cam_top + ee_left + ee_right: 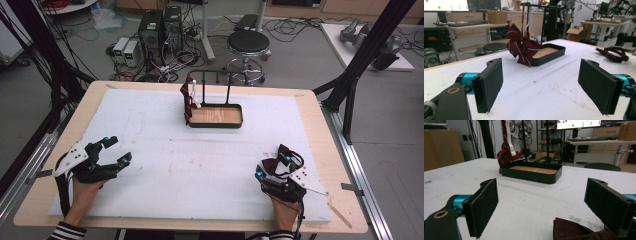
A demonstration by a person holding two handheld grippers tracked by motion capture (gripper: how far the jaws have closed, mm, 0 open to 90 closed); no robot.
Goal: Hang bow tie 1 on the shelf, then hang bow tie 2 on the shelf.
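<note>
Bow tie (576, 231): cut off by the right gripper view's bottom edge.
Rack (544, 15) top: lost against background clutter.

The high view looks forward and down from above the person's side, taking in the whole worktop (150, 165) from a distance. Each gripper view sits low and close over the white surface, facing across it between its own jaws. All three views share the black tray stand (216, 116) (549, 53) (531, 173) and the striped tie (188, 100) (522, 48) (505, 152) hung on it.
</note>
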